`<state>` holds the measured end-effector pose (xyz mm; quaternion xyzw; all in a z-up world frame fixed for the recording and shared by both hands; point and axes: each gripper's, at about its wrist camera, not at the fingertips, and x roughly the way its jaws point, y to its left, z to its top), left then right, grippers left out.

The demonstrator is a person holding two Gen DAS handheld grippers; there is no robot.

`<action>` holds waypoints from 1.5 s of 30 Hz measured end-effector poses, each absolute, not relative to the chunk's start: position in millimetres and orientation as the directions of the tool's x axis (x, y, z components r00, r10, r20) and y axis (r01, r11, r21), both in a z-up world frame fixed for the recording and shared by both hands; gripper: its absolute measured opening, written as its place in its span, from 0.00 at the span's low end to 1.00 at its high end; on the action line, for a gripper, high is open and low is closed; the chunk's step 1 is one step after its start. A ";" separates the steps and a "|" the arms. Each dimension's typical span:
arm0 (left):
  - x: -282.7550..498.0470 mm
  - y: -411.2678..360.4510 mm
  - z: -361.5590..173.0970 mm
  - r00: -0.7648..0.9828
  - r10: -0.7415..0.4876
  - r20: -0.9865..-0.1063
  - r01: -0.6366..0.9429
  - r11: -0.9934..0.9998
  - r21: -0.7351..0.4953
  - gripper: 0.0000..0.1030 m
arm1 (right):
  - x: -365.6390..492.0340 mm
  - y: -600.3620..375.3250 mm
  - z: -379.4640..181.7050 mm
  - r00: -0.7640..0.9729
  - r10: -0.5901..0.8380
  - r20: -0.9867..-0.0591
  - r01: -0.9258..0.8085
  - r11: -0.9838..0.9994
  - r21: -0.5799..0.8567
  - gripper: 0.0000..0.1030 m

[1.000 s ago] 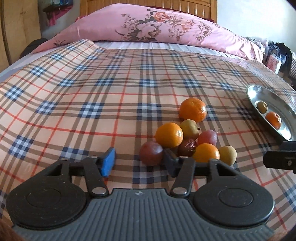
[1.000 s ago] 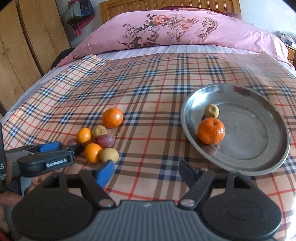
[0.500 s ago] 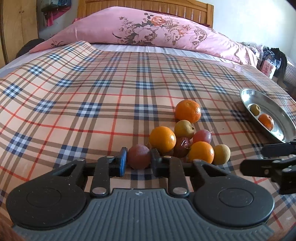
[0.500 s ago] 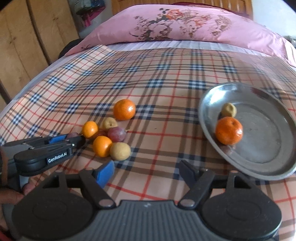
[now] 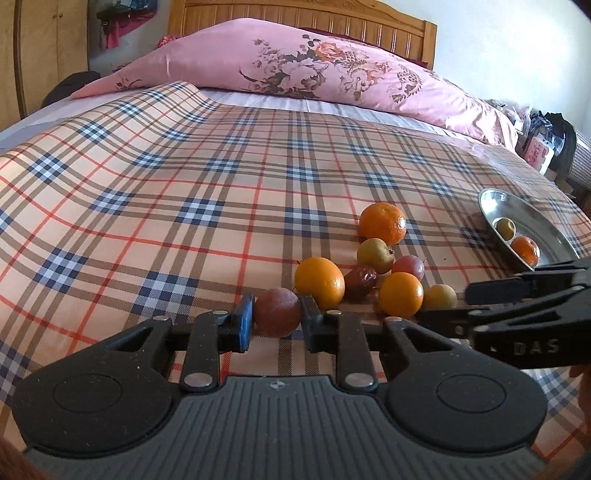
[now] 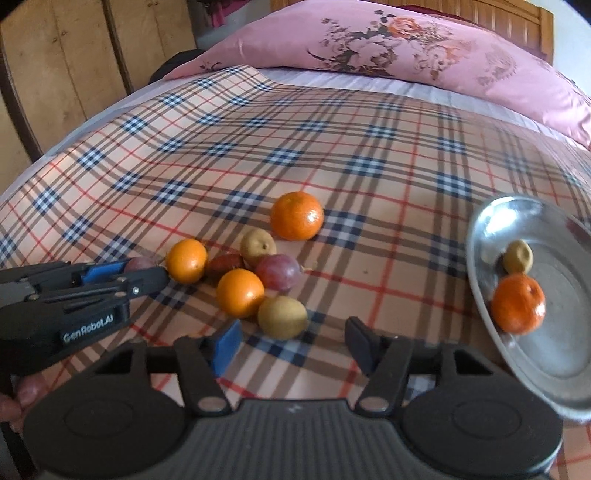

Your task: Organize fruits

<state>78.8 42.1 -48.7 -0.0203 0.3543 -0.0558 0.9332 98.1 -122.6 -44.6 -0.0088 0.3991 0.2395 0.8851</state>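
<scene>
My left gripper (image 5: 277,319) is shut on a dark red round fruit (image 5: 277,312) at the near left of a fruit pile on the plaid sheet. The pile holds a large tangerine (image 6: 296,216), two oranges (image 6: 240,292), two yellow pears, a reddish plum (image 6: 277,271) and a brown date (image 6: 225,263). My right gripper (image 6: 291,338) is closing its jaws. The nearest yellow pear (image 6: 282,317) lies partly between the fingertips, and neither pad touches it. A steel tray (image 6: 565,354) at the right holds a small pear (image 6: 518,256) and a tangerine (image 6: 517,304).
The plaid sheet (image 5: 184,184) covers a bed. A pink floral pillow (image 5: 314,70) and a wooden headboard (image 5: 295,16) lie at the far end. Wooden cupboard doors (image 6: 74,66) stand to the left. Bags and clutter (image 5: 546,144) sit off the bed's right side.
My left gripper closed on the dark red fruit and holds it. My right gripper moved left from the tray to the pile, and its jaws narrowed around the nearest yellow pear.
</scene>
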 end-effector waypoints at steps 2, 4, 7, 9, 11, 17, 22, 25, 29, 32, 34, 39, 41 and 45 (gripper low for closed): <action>79.1 41.7 -49.5 0.740 -0.121 -0.661 0.092 0.993 -0.079 0.26 | 99.7 -119.3 -45.7 0.567 0.416 -0.711 -0.440 0.883 0.165 0.44; 76.6 41.9 -50.4 0.740 -0.119 -0.662 0.088 0.993 -0.080 0.26 | 100.1 -117.2 -46.0 0.572 0.414 -0.708 -0.444 0.882 0.157 0.30; 73.7 40.8 -50.0 0.739 -0.118 -0.663 0.086 0.993 -0.081 0.26 | 98.0 -117.1 -45.2 0.574 0.415 -0.706 -0.449 0.880 0.152 0.27; 72.4 40.4 -48.7 0.740 -0.116 -0.662 0.084 0.993 -0.080 0.26 | 96.1 -118.6 -44.1 0.577 0.415 -0.704 -0.443 0.883 0.157 0.27; 70.5 39.1 -46.4 0.742 -0.114 -0.661 0.084 0.993 -0.077 0.26 | 93.7 -122.0 -42.1 0.580 0.412 -0.703 -0.433 0.887 0.162 0.27; 62.3 34.7 -38.8 0.752 -0.104 -0.650 0.078 0.995 -0.069 0.26 | 80.4 -137.8 -33.2 0.595 0.409 -0.692 -0.410 0.895 0.176 0.27; 55.4 29.3 -32.2 0.760 -0.105 -0.641 0.084 0.994 -0.064 0.26 | 70.0 -152.5 -26.3 0.612 0.399 -0.683 -0.380 0.906 0.188 0.27; 50.0 25.6 -27.1 0.766 -0.107 -0.634 0.085 0.994 -0.064 0.26 | 64.1 -161.0 -22.4 0.624 0.390 -0.678 -0.363 0.912 0.191 0.27; 43.5 19.6 -21.3 0.771 -0.109 -0.628 0.091 0.994 -0.060 0.26 | 54.4 -172.6 -16.5 0.638 0.393 -0.663 -0.347 0.914 0.207 0.27; 39.7 16.6 -17.8 0.773 -0.113 -0.625 0.096 0.994 -0.061 0.26 | 48.1 -180.4 -13.0 0.650 0.375 -0.661 -0.329 0.923 0.200 0.27; 37.0 14.7 -15.9 0.773 -0.120 -0.623 0.101 0.993 -0.066 0.26 | 44.9 -185.7 -11.2 0.656 0.371 -0.657 -0.319 0.925 0.204 0.27; 29.6 6.3 -9.7 0.779 -0.134 -0.612 0.116 0.991 -0.069 0.26 | 37.3 -200.5 -7.4 0.665 0.363 -0.652 -0.296 0.931 0.215 0.27; 27.6 3.2 -7.9 0.781 -0.137 -0.609 0.123 0.990 -0.065 0.26 | 34.6 -206.4 -6.4 0.672 0.359 -0.648 -0.286 0.933 0.220 0.27; 23.9 -3.9 -4.6 0.783 -0.144 -0.606 0.135 0.989 -0.060 0.26 | 30.9 -216.6 -5.4 0.680 0.346 -0.647 -0.266 0.938 0.221 0.27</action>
